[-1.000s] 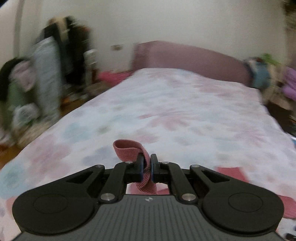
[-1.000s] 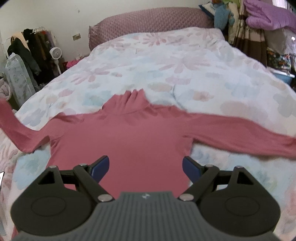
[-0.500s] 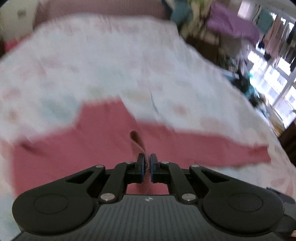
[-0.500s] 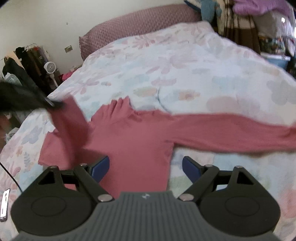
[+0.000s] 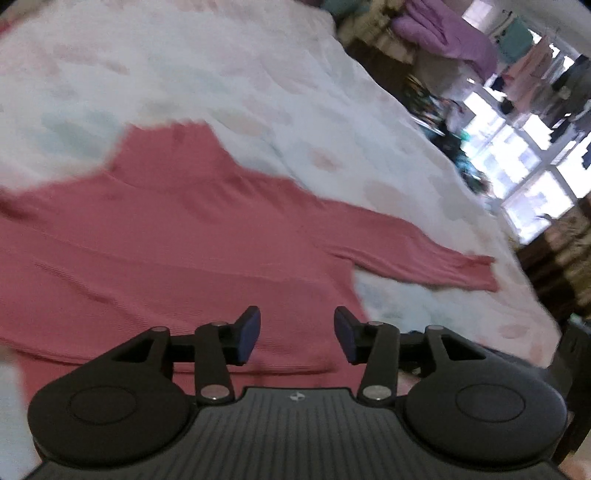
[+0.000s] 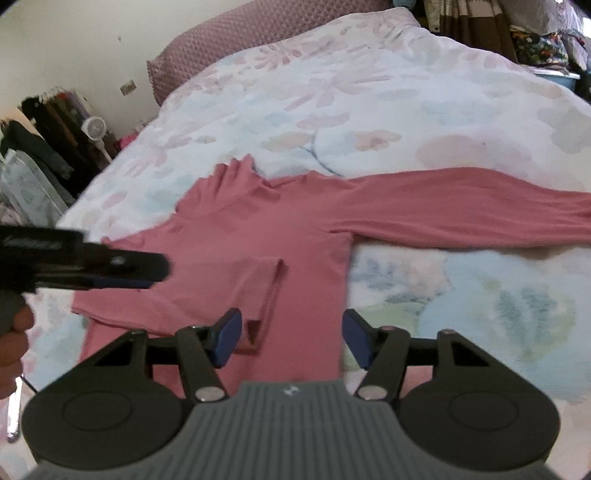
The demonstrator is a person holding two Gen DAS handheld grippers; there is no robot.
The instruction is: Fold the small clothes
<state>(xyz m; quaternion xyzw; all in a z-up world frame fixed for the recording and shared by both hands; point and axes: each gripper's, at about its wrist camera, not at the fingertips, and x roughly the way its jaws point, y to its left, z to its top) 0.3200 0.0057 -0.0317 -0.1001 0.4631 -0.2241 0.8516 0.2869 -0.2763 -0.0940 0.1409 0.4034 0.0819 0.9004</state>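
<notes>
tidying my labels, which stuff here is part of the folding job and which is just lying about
Part of the job:
pink sweater
left gripper, jaws opening, nothing between them
right gripper, jaws closing, empty

Just lying about:
pillow
fan
hanging clothes
purple blanket

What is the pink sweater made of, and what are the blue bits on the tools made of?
The pink sweater looks like soft, stretchy knit fabric with a matte finish: fine ribs run along its sleeve, and it drapes flat on the bed. The blue pads look like matte rubber or soft plastic, smooth and dull, though the pictures cannot settle which. They sit on black arms that look like hard plastic.
</notes>
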